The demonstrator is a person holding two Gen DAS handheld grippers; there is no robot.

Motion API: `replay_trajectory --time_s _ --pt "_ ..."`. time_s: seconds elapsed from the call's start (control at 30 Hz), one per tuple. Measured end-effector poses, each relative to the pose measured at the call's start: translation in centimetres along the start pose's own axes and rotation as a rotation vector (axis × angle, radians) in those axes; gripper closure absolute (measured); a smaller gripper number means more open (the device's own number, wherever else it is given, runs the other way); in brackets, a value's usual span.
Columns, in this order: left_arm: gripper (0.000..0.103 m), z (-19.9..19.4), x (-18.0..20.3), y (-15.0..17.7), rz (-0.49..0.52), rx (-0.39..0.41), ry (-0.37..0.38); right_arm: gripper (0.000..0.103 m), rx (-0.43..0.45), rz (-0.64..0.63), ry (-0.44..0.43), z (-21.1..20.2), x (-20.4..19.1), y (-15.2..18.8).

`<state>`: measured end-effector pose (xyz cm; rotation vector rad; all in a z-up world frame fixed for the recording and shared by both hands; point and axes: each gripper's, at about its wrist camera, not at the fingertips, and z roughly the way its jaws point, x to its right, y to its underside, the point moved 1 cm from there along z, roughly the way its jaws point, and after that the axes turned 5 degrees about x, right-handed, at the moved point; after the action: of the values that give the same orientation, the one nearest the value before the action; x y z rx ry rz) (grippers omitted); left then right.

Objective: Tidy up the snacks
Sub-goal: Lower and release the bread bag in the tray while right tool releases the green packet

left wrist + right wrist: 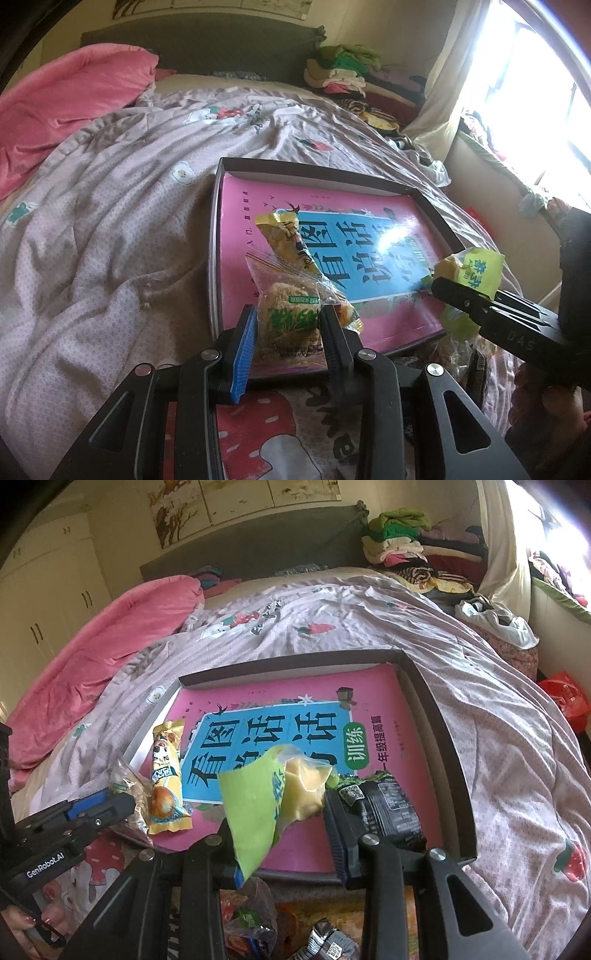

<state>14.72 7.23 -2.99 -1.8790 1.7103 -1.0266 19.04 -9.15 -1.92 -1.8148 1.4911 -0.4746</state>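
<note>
Left wrist view: the left tool point(289, 325) is pinching a clear-wrapped brown snack point(291, 321) between its blue pad and black pad, at the near edge of the shallow dark tray point(314, 168) that sits on the bed point(110, 221). A pink book point(251, 206) lines the tray's bottom. A yellow snack packet point(286, 236) lies on the book just beyond the held one, and their wrappers overlap or touch. At the tray's right edge the right tool point(458, 291) comes in holding a green-wrapped snack point(472, 267).

Right wrist view: the right tool point(280, 819) is pinching the green-wrapped snack point(273, 797) over the tray's near part, with loose wrapper flopping down on one side. A black packet point(384, 808) lies in the tray just right of it, against the tool's right finger. The yellow snack packet point(168, 775) rests at the tray's left side, next to the left tool point(107, 805). More packets point(251, 919) are heaped on the bed in front of the tray.

Risks: the slick, puffy wrappers could slide from either pinch, and too firm a squeeze could crush the pastry. Letting go of the brown snack at the rim could leave it tipping outside the tray. The soft bedding may let the tray tilt if a tool presses on it.
</note>
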Motion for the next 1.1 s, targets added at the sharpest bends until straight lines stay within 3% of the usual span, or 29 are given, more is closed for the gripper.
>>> replay_trajectory --time_s 1.1 --pt "0.065 0.0 -0.3 0.0 -0.024 -0.005 0.013 0.065 0.020 0.044 -0.024 -1.5 0.7 -0.3"
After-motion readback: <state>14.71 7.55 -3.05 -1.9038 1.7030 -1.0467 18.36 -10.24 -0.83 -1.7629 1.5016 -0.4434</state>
